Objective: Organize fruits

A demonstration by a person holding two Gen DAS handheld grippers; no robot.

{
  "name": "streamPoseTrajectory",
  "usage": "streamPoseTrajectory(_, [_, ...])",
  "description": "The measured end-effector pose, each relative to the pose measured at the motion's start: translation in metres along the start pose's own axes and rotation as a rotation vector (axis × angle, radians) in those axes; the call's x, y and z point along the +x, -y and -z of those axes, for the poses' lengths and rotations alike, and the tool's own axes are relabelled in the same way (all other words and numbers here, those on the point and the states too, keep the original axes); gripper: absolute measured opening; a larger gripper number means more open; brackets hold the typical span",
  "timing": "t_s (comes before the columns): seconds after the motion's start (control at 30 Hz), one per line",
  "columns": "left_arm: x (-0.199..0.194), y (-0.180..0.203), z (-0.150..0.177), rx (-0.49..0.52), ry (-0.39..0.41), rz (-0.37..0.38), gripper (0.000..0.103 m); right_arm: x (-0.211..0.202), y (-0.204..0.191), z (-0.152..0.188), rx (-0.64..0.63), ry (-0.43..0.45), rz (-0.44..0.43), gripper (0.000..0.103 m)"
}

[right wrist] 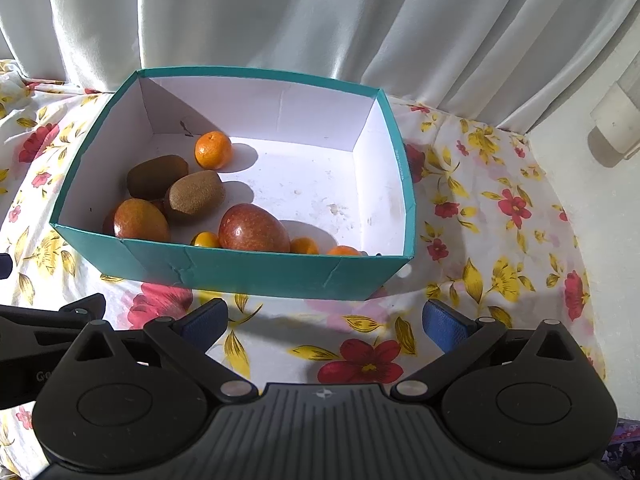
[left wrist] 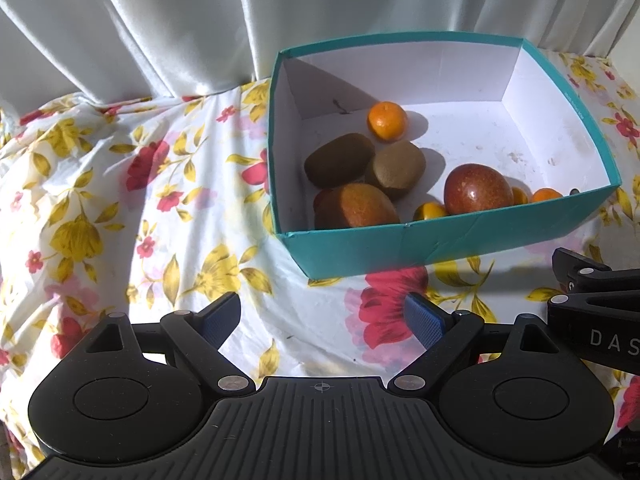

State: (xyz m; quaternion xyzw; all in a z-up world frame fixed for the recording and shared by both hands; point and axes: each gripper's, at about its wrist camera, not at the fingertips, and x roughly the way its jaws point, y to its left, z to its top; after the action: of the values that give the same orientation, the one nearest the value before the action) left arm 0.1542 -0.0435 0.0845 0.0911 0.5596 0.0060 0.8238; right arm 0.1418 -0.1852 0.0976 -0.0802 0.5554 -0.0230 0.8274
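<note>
Teal box (right wrist: 256, 270) on floral cloth (right wrist: 500, 248), white floor bare toward its far right corner, kiwis (right wrist: 195, 198), mangoes (right wrist: 253, 229) and small oranges (right wrist: 213, 150) crowded near-left inside, left gripper (left wrist: 323, 320) and right gripper (right wrist: 325, 322) both spread apart, holding nothing, short of the near wall

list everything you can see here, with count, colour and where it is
box: 1, teal outside and white inside, open, on the floral cloth
kiwis: 2, brown, touching, left part of the box
mangoes: 2, red-orange, against the near wall of the box
small oranges: 4 visible, orange; one toward the back left, three low along the near wall, partly hidden
floral cloth: 1, white with red and yellow flowers, under the box
curtain: 1, white, behind the box
wall fitting: 1, cream, on the wall at far right
left gripper: black with blue pads, open, empty, in front of the box
right gripper: black with blue pads, open, empty, in front of the box
</note>
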Motion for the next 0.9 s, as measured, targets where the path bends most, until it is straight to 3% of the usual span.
streamPoseTrajectory(0.9, [0.007, 0.005, 0.000, 0.014, -0.019, 0.000, 0.093, 0.010, 0.005, 0.001, 0.000, -0.018, 0.008, 0.103])
